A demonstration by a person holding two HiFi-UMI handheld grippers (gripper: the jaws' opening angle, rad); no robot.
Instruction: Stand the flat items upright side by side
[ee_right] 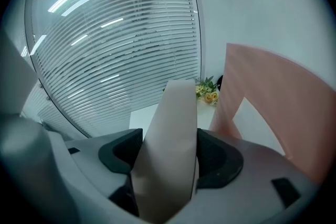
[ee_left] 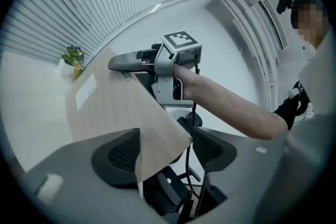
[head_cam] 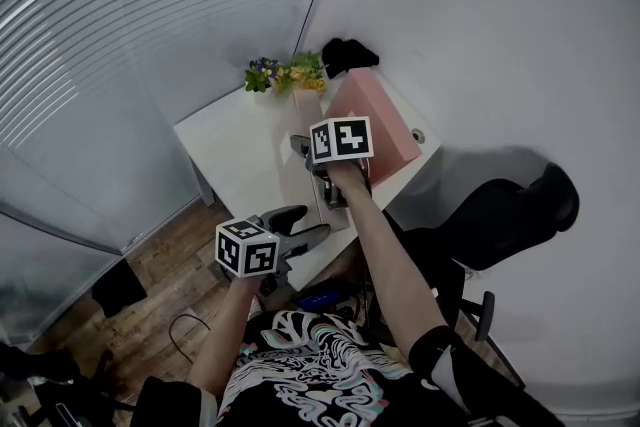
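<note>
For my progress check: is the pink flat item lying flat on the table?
No, the right gripper view shows the pink flat item standing on edge, rising above the white table.

Readable text: none.
White label (ee_left: 86,93) on beige flat item (ee_left: 113,113): print too small to read.
Marker cube (head_cam: 341,138): black-and-white squares, no letters.

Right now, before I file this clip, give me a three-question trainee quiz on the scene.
1. What sits between the right gripper's jaws? A a cup; B a tan envelope; C nothing.
2. True or false: the flowers stand at the table's far end.
3. How many grippers have the envelope between their jaws?
Key: 1 B. 2 True. 3 Two: the left gripper too.
</note>
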